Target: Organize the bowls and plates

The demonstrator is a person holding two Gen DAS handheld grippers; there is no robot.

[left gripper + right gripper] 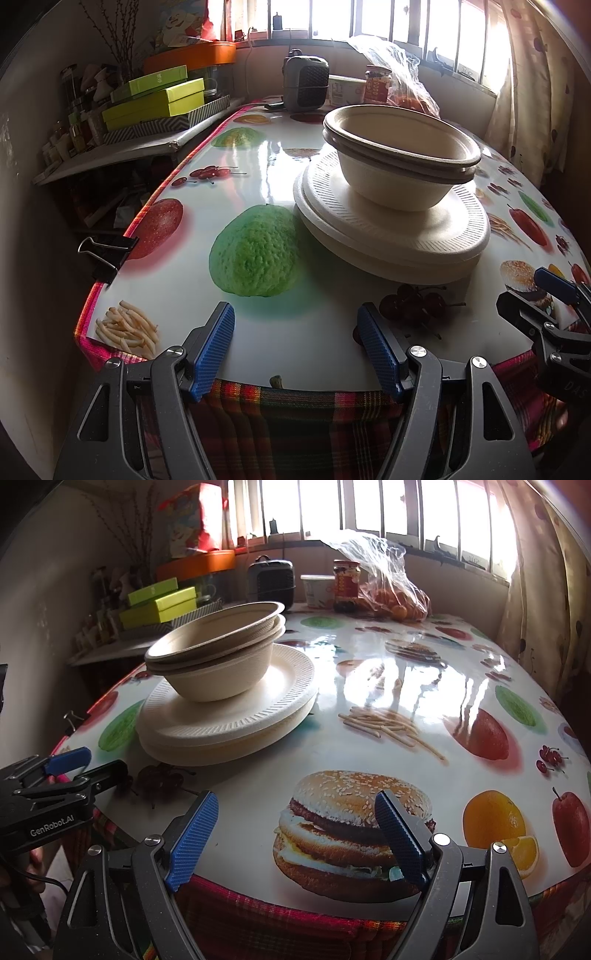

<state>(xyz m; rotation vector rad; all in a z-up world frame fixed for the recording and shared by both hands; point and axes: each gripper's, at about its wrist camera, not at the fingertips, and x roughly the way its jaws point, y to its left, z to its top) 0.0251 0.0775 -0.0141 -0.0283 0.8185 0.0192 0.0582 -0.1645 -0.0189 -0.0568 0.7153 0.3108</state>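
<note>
Two nested bowls were stacked on plates, frame centre, bowls empty; left gripper and right gripper were spread, nothing pinched.

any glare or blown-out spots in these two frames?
Left wrist: windows blown out, glare streak on the table, bowls backlit. Right wrist: same windows clipped, broad reflections on the table right of the plates. Both bend at the edges.

**Table and its load**

Glossy table covered in food-print oilcloth over plaid cloth, held by a binder clip at the left edge. Directly on top: stacked plates near the front; heater, tub, jar and bagged oranges along the far edge.
</note>
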